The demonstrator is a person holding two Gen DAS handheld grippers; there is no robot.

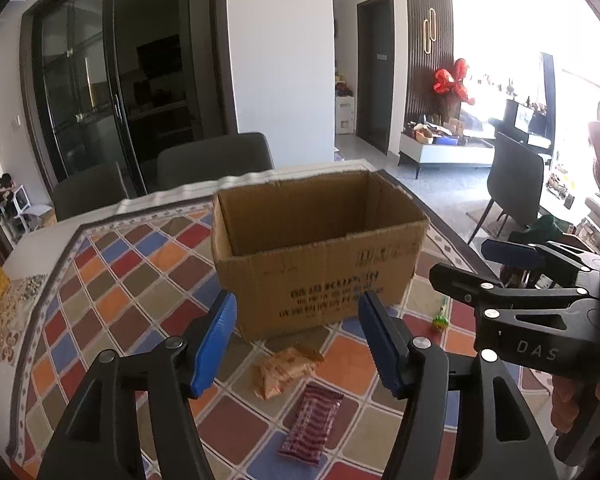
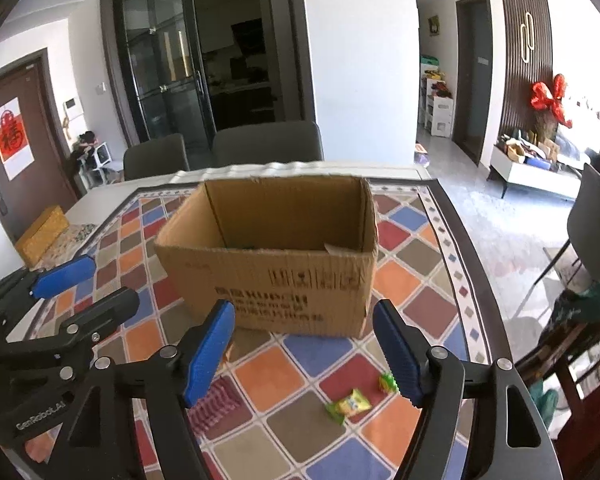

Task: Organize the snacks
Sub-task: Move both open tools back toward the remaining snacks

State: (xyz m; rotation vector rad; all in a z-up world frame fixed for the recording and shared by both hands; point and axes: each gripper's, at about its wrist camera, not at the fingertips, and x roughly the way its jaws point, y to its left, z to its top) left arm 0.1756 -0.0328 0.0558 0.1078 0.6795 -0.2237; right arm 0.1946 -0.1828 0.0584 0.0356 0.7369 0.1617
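Snacks number four before one cardboard box (image 1: 316, 256): tan, maroon, two green; both grippers' fingers wide, empty.

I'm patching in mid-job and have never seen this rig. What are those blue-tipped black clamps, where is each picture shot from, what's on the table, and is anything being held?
These are two hand-held grippers, not robot arms; each carries a camera looking along its blue fingers. One picture looks out from the left gripper, the other from the right gripper. Both stand open and hold nothing.

On the patterned tablecloth stands an open cardboard box. In front of it lie loose snacks: a tan crumpled packet, a dark red wrapped bar, a yellow-green packet and a small green sweet.
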